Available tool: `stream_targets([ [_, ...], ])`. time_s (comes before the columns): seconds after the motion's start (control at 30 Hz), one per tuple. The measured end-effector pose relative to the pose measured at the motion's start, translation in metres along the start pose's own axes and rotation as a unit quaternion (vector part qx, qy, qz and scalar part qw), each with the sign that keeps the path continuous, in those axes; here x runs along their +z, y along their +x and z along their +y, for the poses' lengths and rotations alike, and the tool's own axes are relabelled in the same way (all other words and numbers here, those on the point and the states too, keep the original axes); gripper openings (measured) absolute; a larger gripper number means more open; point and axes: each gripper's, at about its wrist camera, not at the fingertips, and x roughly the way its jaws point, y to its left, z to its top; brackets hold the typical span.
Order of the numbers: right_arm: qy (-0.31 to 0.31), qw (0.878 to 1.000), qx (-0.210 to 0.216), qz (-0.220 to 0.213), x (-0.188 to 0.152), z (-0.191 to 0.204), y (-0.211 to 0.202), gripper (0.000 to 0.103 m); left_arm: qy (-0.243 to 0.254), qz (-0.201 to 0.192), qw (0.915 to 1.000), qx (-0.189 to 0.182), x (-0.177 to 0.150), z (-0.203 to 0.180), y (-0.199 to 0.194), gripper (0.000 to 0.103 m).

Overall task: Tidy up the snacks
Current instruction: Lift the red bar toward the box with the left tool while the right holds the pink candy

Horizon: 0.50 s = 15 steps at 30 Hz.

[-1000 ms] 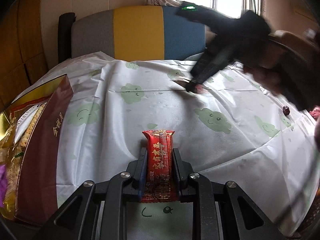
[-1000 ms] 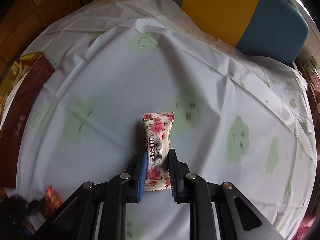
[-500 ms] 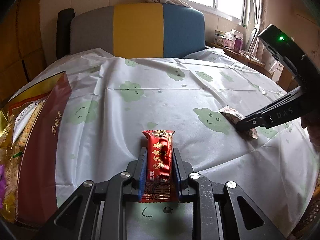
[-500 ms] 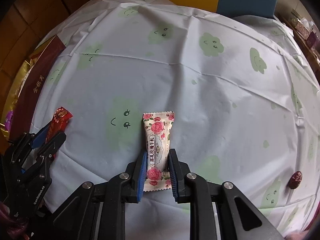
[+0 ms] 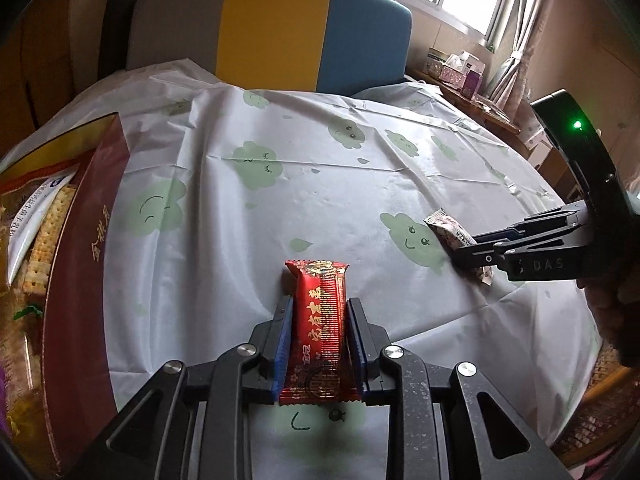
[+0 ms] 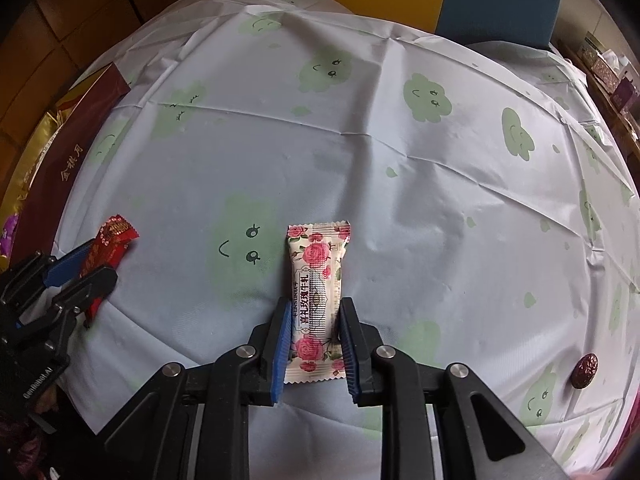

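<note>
Gripping a red snack (image 5: 318, 328), left tool (image 5: 319, 344); right tool (image 6: 313, 344) grips rose snack (image 6: 316, 300).

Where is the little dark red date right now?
In the right wrist view the date lies alone on the cloud-print tablecloth near the lower right edge, well right of the rose-print candy in the right tool.

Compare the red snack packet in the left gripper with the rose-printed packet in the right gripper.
The red foil snack packet is red with gold characters; the white rose-printed snack packet is pale with pink roses and dark lettering. The red one sits in the left gripper, the rose one in the right gripper. Both are slim sealed packets with crimped ends, clamped lengthwise between blue pads above the cloud-patterned tablecloth.
</note>
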Motion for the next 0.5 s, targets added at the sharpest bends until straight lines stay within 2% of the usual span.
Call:
stream_targets([
  [0.2,-0.002,1.0,-0.001,0.001,0.005,0.006,0.007,0.023,0.017,0.012,0.9997,0.015,-0.002,-0.005,-0.002,0.026],
  [0.27,-0.009,1.0,-0.006,-0.001,0.005,0.01,0.008,0.023,0.022,0.009,0.9994,0.027,-0.005,-0.008,-0.004,0.022],
  [0.5,-0.016,1.0,-0.013,-0.003,0.003,0.017,0.009,0.024,0.012,0.005,0.9992,0.038,-0.017,-0.016,-0.015,0.022],
])
